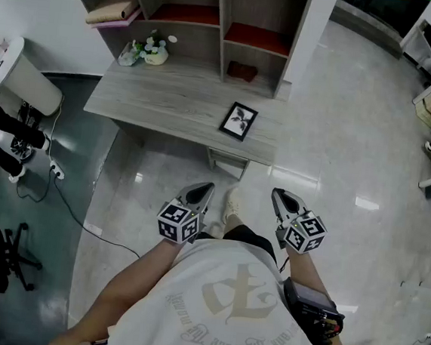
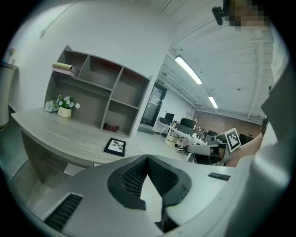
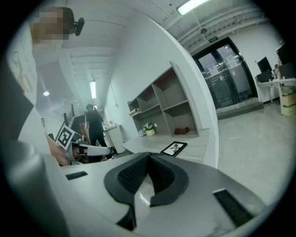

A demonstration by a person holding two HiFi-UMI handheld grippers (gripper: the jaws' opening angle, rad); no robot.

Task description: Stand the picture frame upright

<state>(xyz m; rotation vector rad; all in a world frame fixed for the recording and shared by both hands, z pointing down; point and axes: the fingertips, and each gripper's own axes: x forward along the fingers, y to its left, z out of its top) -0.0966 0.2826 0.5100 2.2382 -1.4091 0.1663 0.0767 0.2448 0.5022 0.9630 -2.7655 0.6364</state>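
A black picture frame (image 1: 239, 121) with a pale flower print lies flat on the grey wooden desk (image 1: 154, 101), near its front right corner. It also shows in the left gripper view, picture frame (image 2: 115, 146), and in the right gripper view, picture frame (image 3: 174, 148). My left gripper (image 1: 202, 192) and right gripper (image 1: 280, 198) are held close to my body, over the floor, well short of the desk. Both are shut with nothing between their jaws. The left gripper (image 2: 147, 159) points toward the desk, the right gripper (image 3: 148, 156) likewise.
Open shelves (image 1: 214, 24) rise at the desk's back, with a small potted plant (image 1: 154, 50), a rolled cloth (image 1: 110, 11) and a dark red object (image 1: 243, 71). A white bin (image 1: 20, 73) and cables stand at the left. Glossy floor (image 1: 337, 164) lies to the right, with office desks beyond.
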